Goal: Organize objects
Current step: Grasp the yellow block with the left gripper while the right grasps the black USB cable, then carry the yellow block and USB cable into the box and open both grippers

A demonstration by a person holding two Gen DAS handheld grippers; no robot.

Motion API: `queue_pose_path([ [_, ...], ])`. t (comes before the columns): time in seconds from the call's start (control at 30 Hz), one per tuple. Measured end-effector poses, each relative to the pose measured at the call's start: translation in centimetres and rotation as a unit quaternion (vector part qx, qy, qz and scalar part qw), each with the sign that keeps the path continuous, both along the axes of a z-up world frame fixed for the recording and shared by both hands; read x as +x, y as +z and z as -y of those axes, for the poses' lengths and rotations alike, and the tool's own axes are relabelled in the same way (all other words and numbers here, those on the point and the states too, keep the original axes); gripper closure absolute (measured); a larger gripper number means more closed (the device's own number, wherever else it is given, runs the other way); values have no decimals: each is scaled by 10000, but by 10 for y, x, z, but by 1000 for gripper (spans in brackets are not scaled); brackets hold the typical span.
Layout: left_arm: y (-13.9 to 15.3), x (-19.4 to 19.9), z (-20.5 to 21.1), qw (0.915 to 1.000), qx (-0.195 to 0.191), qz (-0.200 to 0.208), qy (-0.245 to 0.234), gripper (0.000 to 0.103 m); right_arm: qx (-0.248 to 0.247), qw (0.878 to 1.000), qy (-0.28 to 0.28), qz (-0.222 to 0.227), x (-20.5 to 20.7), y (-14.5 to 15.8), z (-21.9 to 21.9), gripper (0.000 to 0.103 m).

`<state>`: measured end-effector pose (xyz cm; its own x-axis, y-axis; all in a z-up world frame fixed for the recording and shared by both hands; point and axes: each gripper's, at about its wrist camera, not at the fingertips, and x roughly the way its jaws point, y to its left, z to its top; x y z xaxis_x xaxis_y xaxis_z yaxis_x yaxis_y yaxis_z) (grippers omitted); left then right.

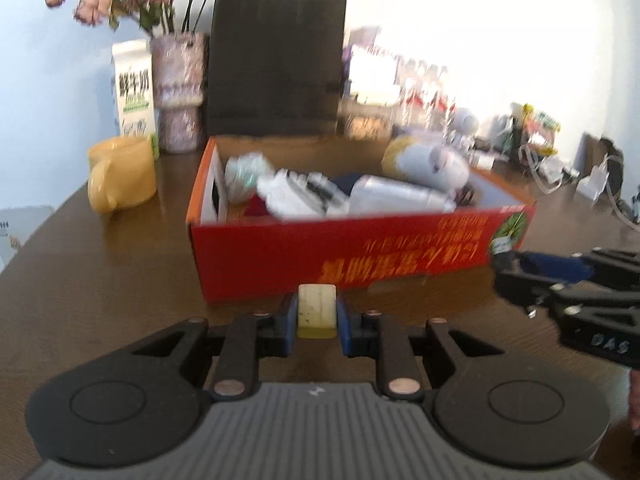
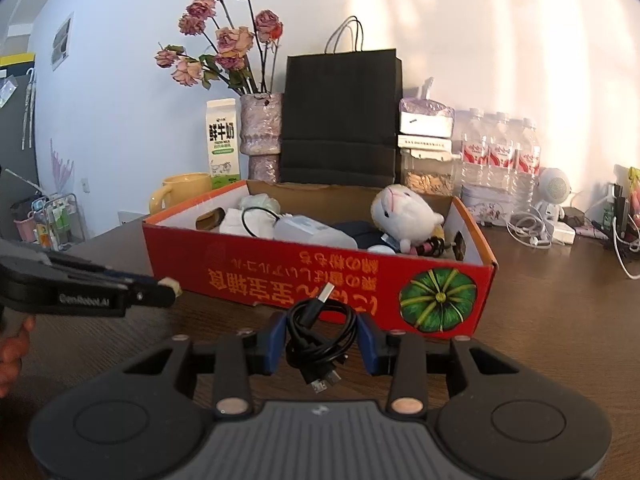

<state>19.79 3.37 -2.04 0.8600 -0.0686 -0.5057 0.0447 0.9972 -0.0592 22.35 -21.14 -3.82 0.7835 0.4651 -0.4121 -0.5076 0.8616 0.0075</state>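
A red cardboard box (image 1: 340, 248) stands on the brown table, also in the right wrist view (image 2: 280, 276). It holds a plush toy (image 2: 404, 212), white packets and a cable. My left gripper (image 1: 317, 312) is shut on a small cream block (image 1: 317, 308), just in front of the box's near wall. It shows at the left of the right wrist view (image 2: 170, 286). My right gripper (image 2: 322, 334) is shut on a coiled black USB cable (image 2: 320, 332), in front of the box. It shows at the right edge of the left wrist view (image 1: 504, 264).
A yellow mug (image 1: 120, 176), milk carton (image 1: 134, 88), vase of dried roses (image 1: 178, 92) and black paper bag (image 1: 276, 64) stand behind the box. Water bottles (image 2: 500, 152), a jar, a white robot toy (image 2: 554, 188) and cables lie at the right.
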Motion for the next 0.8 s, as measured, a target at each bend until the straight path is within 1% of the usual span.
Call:
queue_pose_path([
  [0.2, 34, 0, 6, 9983, -66, 570, -123, 82, 118, 9991, 126, 385, 6, 28, -11, 66],
  [0.4, 61, 18, 5, 9949, -192, 982, -109, 82, 212, 9972, 181, 692, 26, 54, -29, 66],
  [0.57, 69, 47, 2, 9935, -247, 1112, 1, 82, 303, 9967, 100, 746, 55, 64, -45, 66],
  [0.8, 62, 99, -6, 9931, -317, 1106, 210, 82, 279, 9972, -105, 691, 107, 61, -64, 66],
])
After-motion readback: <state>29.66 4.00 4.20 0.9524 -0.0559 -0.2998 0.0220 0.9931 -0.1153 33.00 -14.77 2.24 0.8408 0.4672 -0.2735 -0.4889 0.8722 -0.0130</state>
